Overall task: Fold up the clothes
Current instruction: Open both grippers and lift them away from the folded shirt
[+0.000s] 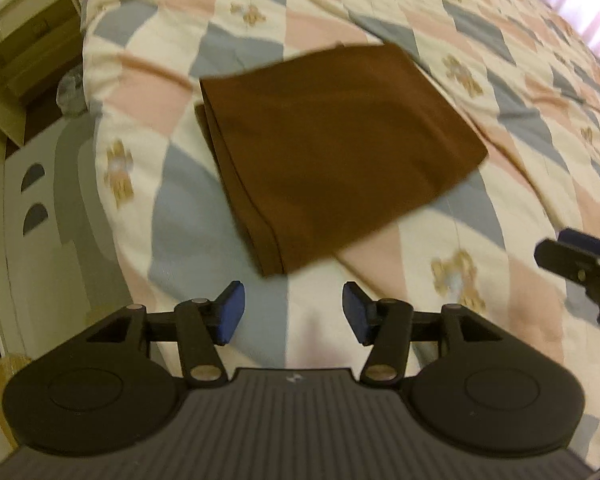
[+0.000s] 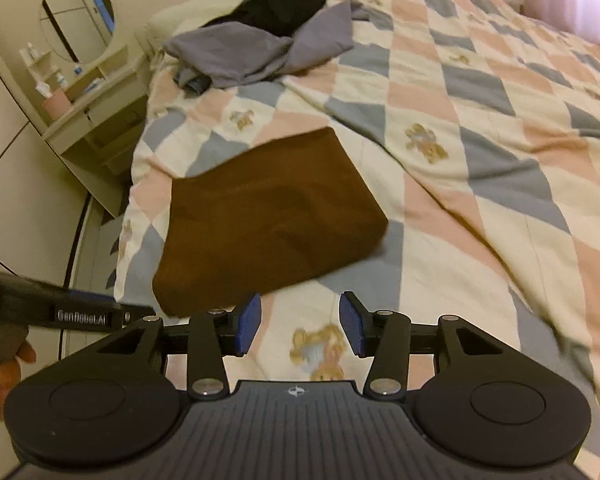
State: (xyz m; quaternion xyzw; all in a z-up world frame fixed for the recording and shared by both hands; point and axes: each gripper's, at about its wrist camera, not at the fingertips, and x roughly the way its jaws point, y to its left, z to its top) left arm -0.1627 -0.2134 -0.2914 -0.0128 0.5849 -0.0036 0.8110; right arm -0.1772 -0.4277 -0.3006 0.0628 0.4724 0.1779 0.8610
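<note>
A brown garment [image 1: 332, 152] lies folded into a flat rectangle on the patchwork quilt [image 1: 500, 120], near the bed's left edge. My left gripper [image 1: 292, 312] hovers just short of its near edge, open, nothing between the blue pads. The right gripper [image 1: 572, 264] pokes in at the right edge of the left wrist view. In the right wrist view the same brown garment [image 2: 268, 220] sits ahead and to the left of my right gripper [image 2: 298, 326], which is open and empty. The left gripper [image 2: 80, 312] shows at the left, held by a hand [image 2: 4, 376].
A heap of grey and black clothes [image 2: 268, 44] lies at the far end of the quilt [image 2: 480, 140]. A cream dresser with a round mirror [image 2: 80, 16] and small bottles stands left of the bed. A cream cabinet [image 1: 24, 40] is by the bed's edge.
</note>
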